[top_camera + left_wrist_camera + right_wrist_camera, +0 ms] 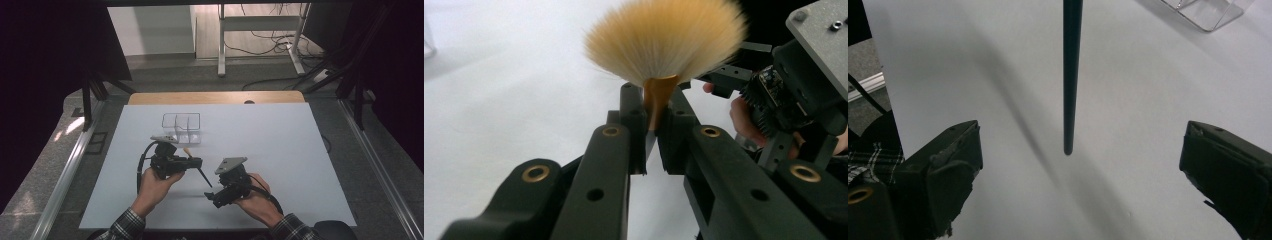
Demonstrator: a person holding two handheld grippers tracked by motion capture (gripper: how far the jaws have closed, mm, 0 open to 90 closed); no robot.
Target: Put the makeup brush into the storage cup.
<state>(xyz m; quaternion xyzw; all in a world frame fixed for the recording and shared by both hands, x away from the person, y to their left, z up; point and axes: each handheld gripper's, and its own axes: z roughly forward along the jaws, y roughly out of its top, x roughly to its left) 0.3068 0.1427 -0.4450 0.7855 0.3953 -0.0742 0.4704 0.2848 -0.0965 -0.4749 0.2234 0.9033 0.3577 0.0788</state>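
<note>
A make-up brush with a tan fan of bristles, a gold ferrule and a thin black handle is held above the white table. My left gripper is shut on the ferrule, just under the bristles. In the high view the brush slants from that gripper down toward my right gripper. The right gripper is open, its jaws wide apart. The tip of the handle hangs just ahead of the jaws, touching neither one.
A clear plastic organiser with dividers stands on the white table just beyond the left gripper; its corner shows in the right gripper view. A wooden strip edges the far side. Cables trail from both grippers.
</note>
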